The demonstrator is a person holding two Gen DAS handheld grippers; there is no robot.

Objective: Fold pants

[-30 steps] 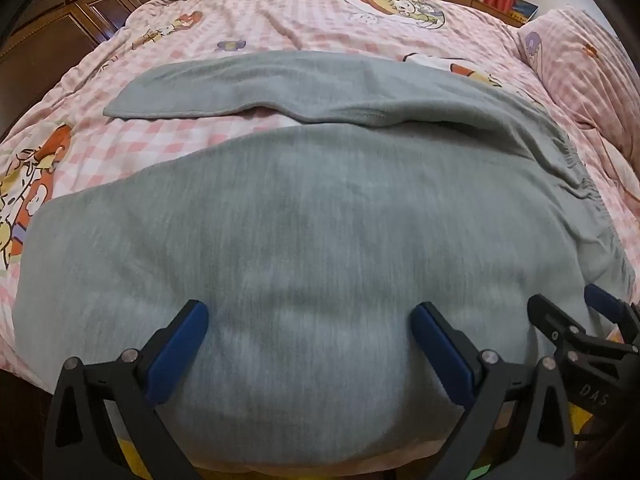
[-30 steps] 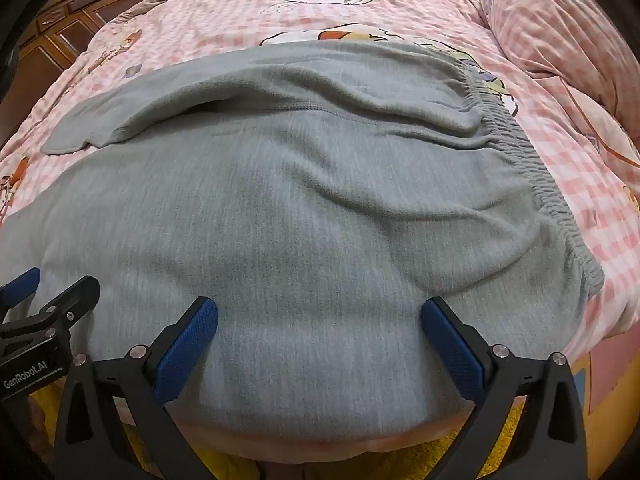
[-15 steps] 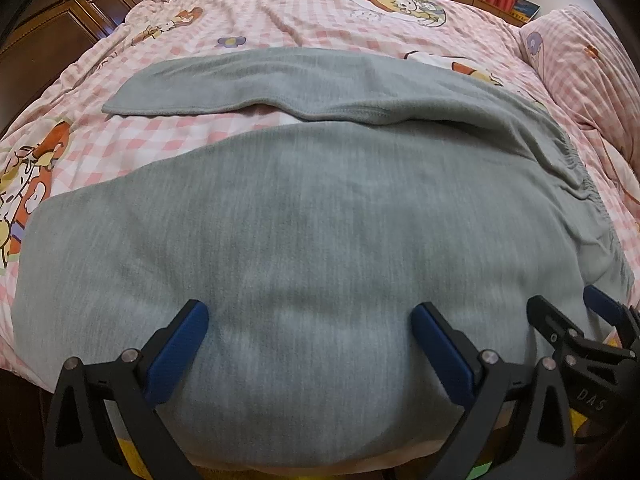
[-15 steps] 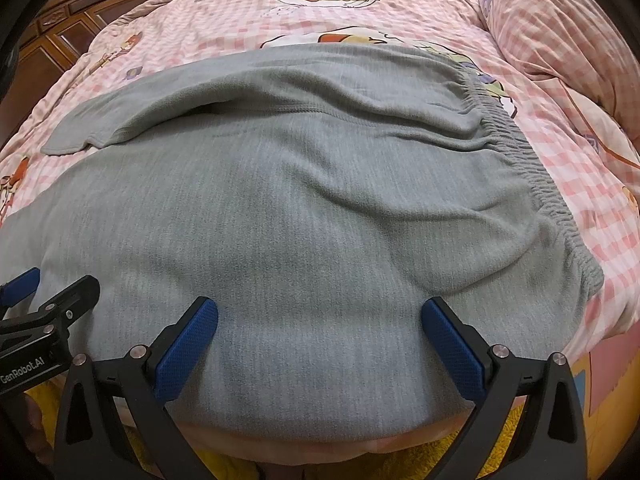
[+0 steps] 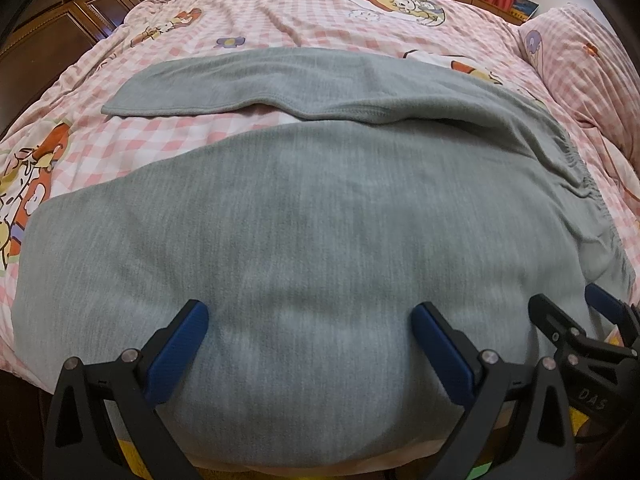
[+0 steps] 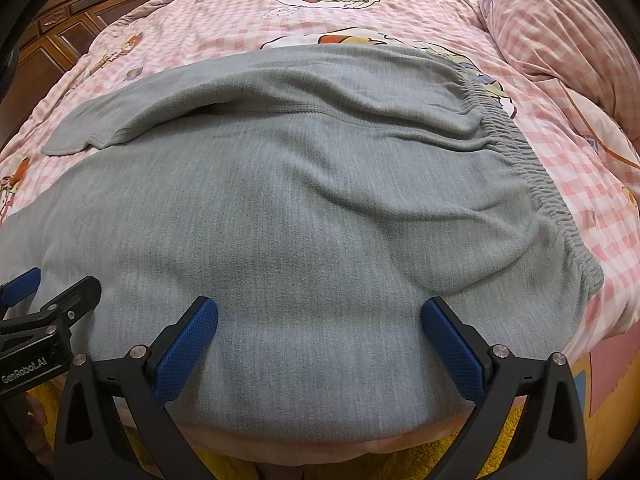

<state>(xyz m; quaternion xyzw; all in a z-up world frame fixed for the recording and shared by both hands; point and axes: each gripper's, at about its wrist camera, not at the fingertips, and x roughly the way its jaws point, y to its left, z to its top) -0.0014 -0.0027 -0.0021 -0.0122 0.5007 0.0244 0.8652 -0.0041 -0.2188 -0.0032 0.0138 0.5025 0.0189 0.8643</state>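
Grey pants [image 5: 304,216] are spread across the bed [image 5: 320,12], on a pink checked cartoon quilt [image 6: 248,20] — waistband [image 6: 536,184] toward the right, by the pink pillow [image 6: 560,36]. One leg lies nearer the bed's front edge, the other further back, with a strip of quilt showing between them on the left. Left tongs [image 5: 308,328] are spread wide, blue pads [image 5: 180,348] low over the near leg at the bed's edge, pinching nothing. Right tongs [image 6: 320,320] — same deal, wide apart with nothing between them, just beside the left ones. Dark wooden furniture [image 5: 52,40] stands off to the left.
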